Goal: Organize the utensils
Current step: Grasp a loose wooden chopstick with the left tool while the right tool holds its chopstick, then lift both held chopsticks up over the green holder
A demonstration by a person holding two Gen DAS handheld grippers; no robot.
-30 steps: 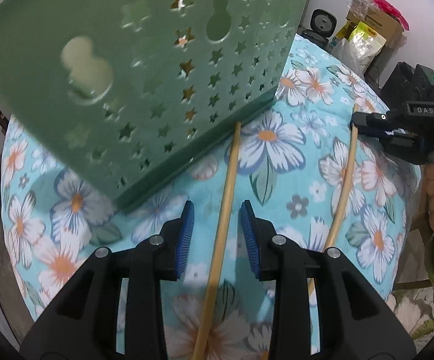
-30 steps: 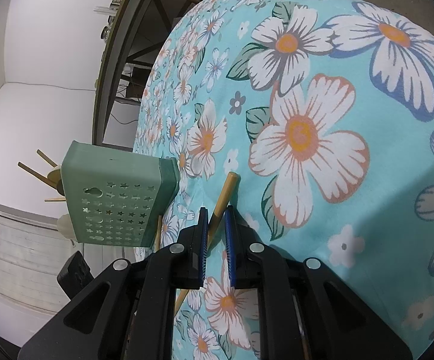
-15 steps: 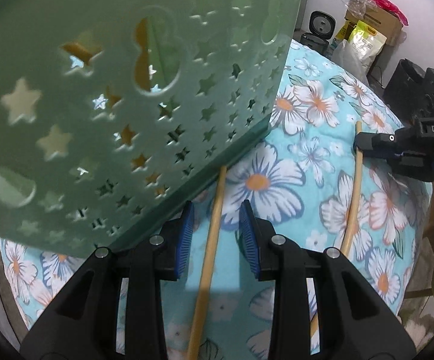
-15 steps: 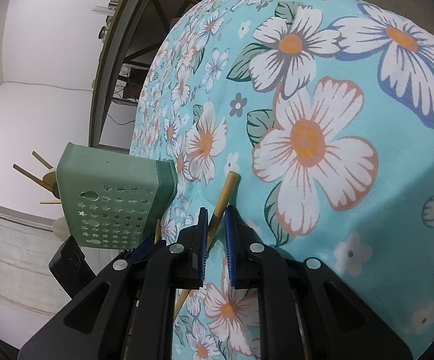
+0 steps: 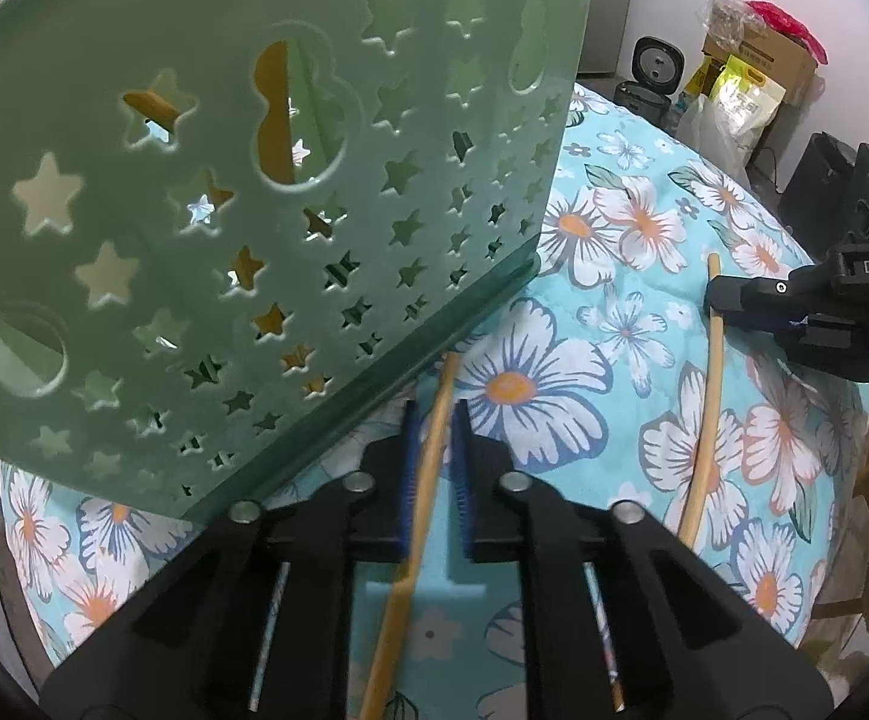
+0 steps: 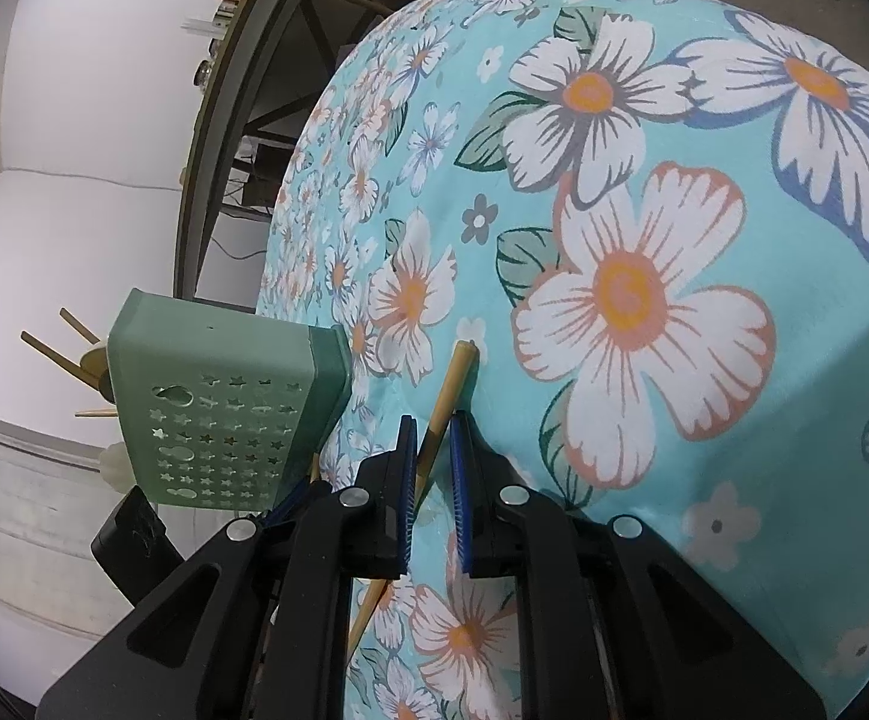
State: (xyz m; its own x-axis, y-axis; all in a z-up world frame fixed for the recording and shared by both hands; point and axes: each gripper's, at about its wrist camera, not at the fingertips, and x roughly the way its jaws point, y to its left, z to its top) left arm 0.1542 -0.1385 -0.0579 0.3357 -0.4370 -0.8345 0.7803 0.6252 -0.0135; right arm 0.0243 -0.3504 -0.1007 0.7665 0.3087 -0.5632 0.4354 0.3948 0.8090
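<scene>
two wooden chopsticks lie on the flowered cloth [image 5: 626, 360] beside one green star-holed holder [image 5: 266, 180]: one chopstick [image 5: 428, 468] just at the holder's base, the other chopstick [image 5: 704, 420] farther from it. the left gripper [image 5: 434, 450], open a second ago, is closing on the nearer stick, and the holder looms larger. the right gripper [image 6: 433, 462] stays clamped on the farther stick.

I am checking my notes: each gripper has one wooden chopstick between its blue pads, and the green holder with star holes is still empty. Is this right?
Not quite. The green holder is not empty: wooden utensils stick out of its top in the right wrist view. The rest holds: the left gripper, jaws closing, and the right gripper each have a chopstick between their pads.
</scene>
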